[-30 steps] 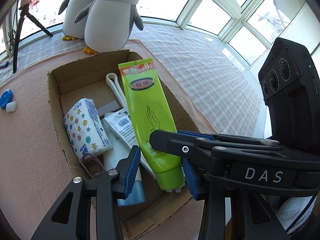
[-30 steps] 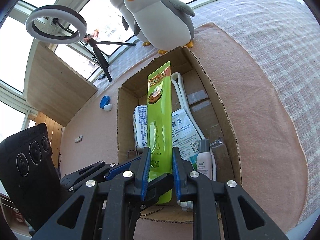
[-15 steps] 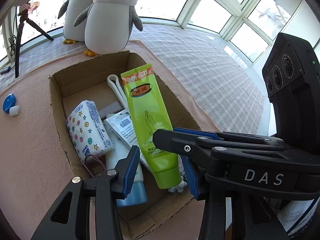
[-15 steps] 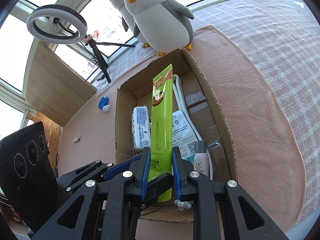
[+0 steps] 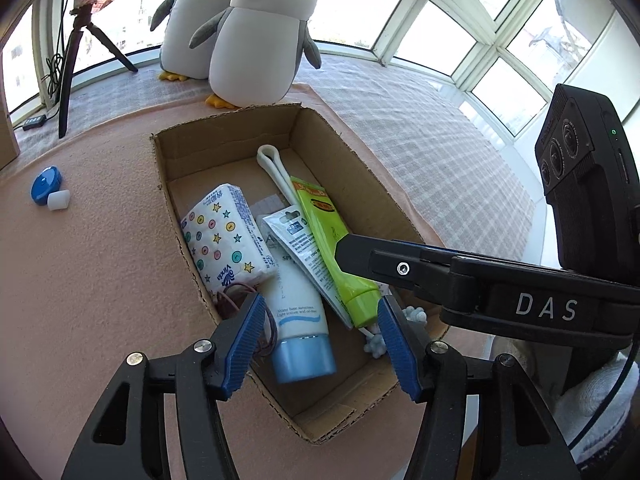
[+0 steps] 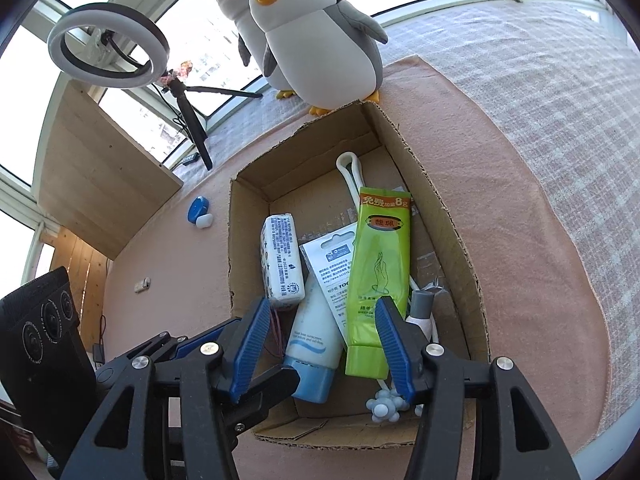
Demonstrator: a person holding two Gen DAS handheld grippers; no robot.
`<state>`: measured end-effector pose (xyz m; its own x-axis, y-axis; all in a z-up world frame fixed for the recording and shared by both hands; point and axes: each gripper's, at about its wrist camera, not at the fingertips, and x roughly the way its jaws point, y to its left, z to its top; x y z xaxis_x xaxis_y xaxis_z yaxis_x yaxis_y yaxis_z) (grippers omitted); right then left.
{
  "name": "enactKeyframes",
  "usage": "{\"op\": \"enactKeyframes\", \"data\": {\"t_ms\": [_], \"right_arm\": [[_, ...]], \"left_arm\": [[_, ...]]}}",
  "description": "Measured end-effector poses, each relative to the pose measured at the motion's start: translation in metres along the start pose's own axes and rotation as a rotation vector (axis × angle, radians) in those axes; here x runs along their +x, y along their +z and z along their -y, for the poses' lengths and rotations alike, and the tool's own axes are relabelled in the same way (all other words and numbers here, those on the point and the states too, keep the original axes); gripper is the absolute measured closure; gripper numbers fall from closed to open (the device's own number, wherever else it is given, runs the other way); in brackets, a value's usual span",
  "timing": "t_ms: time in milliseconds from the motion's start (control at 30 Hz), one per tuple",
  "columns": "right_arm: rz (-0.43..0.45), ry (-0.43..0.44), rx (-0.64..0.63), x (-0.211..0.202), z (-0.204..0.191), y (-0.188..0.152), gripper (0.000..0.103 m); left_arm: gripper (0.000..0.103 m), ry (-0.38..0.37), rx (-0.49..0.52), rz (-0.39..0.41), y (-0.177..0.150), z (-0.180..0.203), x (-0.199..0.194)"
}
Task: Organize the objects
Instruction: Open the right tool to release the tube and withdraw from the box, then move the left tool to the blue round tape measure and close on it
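Green tube (image 6: 378,280) lies in cardboard box (image 6: 460,248), resting on a white packet (image 6: 330,264) beside blue-capped tube (image 6: 312,344) and tissue pack (image 5: 226,236) (star print). Right gripper (image 6: 320,350) spread wide, empty; left gripper (image 5: 320,346) likewise.

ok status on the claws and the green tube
Both claws open, right claw and left claw over the box. Green tube lying in box, released. Nothing in the way.
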<state>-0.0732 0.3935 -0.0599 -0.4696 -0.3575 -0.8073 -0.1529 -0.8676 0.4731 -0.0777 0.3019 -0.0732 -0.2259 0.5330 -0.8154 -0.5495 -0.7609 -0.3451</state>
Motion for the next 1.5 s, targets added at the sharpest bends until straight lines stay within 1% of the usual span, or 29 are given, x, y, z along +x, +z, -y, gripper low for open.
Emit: {"op": "enactKeyframes", "data": {"t_ms": [133, 233, 367, 467, 633, 767, 867, 1033, 1100, 1300, 1433, 1500], "right_arm": [[0.005, 0.012, -0.023, 0.003, -0.015, 0.000, 0.052], [0.010, 0.022, -0.043, 0.005, -0.029, 0.002, 0.052], [0.015, 0.025, -0.079, 0.009, -0.049, 0.001, 0.052], [0.013, 0.029, -0.104, 0.012, -0.063, -0.003, 0.052], [0.016, 0.022, -0.144, 0.013, -0.083, -0.012, 0.052], [0.012, 0.027, -0.169, 0.012, -0.097, -0.023, 0.052], [0.009, 0.033, -0.180, 0.010, -0.105, -0.034, 0.052], [-0.021, 0.030, -0.202, 0.009, -0.110, -0.061, 0.052], [-0.040, 0.022, -0.209, 0.010, -0.109, -0.071, 0.052], [-0.064, -0.009, -0.192, 0.009, -0.097, -0.089, 0.052], [-0.078, -0.021, -0.161, 0.011, -0.087, -0.093, 0.052], [-0.075, -0.009, -0.152, 0.010, -0.084, -0.093, 0.052]], "left_arm": [[0.040, 0.019, -0.027, 0.012, -0.005, -0.020, -0.014], [0.040, 0.048, -0.054, 0.023, -0.006, -0.042, -0.026], [0.040, 0.124, -0.103, 0.026, -0.003, -0.078, -0.039], [0.040, 0.175, -0.141, 0.028, 0.000, -0.113, -0.049], [0.040, 0.245, -0.207, 0.041, 0.018, -0.169, -0.062], [0.041, 0.292, -0.257, 0.050, 0.043, -0.210, -0.065], [0.041, 0.345, -0.274, 0.058, 0.067, -0.235, -0.059], [0.041, 0.373, -0.332, 0.041, 0.103, -0.272, -0.032], [0.041, 0.407, -0.321, 0.026, 0.112, -0.279, -0.019], [0.041, 0.445, -0.345, -0.012, 0.128, -0.299, 0.018], [0.041, 0.454, -0.348, -0.022, 0.135, -0.307, 0.034], [0.041, 0.453, -0.350, -0.030, 0.138, -0.310, 0.041]]}}
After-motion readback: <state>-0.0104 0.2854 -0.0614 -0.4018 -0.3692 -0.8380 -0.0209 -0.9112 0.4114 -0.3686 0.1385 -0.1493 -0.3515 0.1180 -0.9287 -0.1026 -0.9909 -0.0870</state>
